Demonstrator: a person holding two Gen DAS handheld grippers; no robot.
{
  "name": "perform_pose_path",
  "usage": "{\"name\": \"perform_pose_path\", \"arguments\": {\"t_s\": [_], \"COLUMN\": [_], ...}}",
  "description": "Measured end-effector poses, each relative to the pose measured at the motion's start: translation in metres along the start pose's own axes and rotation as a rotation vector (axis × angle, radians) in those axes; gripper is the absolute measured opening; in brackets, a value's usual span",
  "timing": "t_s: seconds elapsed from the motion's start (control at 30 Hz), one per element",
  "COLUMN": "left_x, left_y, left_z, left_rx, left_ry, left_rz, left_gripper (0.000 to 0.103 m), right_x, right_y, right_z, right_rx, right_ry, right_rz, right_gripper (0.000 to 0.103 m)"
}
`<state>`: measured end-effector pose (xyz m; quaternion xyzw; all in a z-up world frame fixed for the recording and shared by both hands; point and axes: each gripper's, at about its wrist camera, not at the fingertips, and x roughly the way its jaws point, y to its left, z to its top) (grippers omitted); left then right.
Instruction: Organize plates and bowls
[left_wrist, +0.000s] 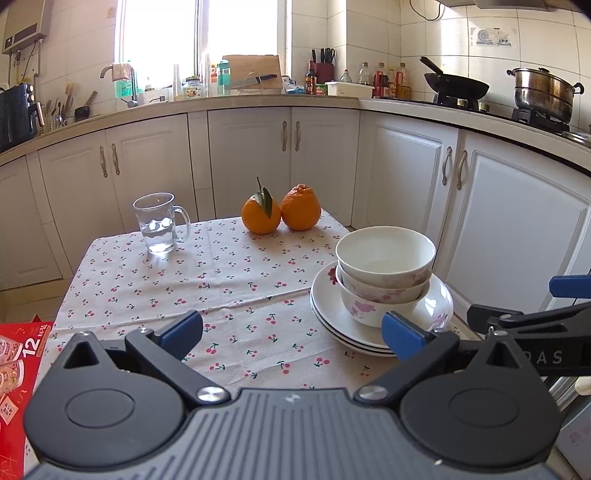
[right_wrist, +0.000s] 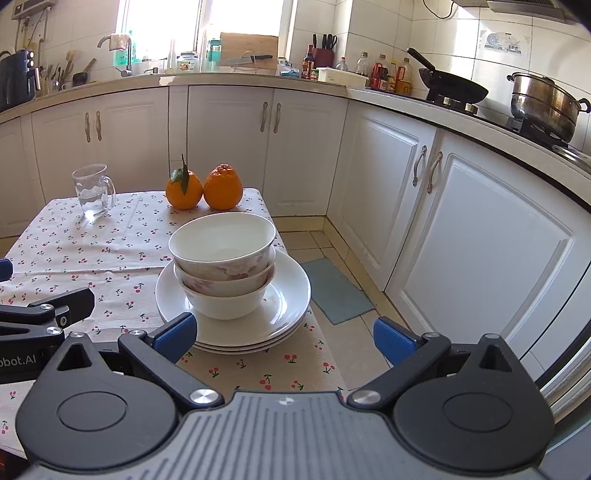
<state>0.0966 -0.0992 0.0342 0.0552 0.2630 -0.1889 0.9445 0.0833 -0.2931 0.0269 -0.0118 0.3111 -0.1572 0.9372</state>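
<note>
Three nested bowls (right_wrist: 223, 266) sit on stacked plates (right_wrist: 288, 314) at the table's (left_wrist: 221, 266) right edge; left gripper (left_wrist: 291, 330) and right gripper (right_wrist: 284, 334) both spread, empty; advise lifting the plates evenly.

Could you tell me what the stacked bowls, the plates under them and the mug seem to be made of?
Bowls: probably glazed ceramic, glossy white with pink flowers. Plates: likely the same, white with window glare. Mug: clear glass, see-through, holding water.
</note>
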Motion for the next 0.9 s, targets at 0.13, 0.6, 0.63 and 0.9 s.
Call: {"name": "perform_pose_path", "arguments": {"t_s": [0.13, 0.6, 0.63, 0.9], "left_x": [0.0, -0.0004, -0.0004, 0.0008], "left_y": [0.0, -0.0006, -0.0006, 0.0005], "left_z": [-0.0001, -0.001, -0.0012, -0.0012], "left_rx": [-0.002, -0.005, -0.006, -0.007], "left_ry": [0.001, 0.002, 0.003, 0.009], "left_rz": [0.0, 0.007, 0.007, 0.006], "left_gripper": [0.102, 0.102, 0.102, 0.103], "right_x": [-0.0004, -0.0005, -0.0009, -0.0008], "right_y": [0.0007, 0.0014, 0.0011, 0.0008], "right_z": [-0.0003, 0.0, -0.0001, -0.0004], "right_rx": [-0.001, -0.004, -0.004, -0.001], "right_ry": [-0.002, -0.003, -0.002, -0.002], "right_rz": [-0.005, -0.007, -0.009, -0.007], "right_gripper": [0.103, 0.103, 0.103, 0.103]}}
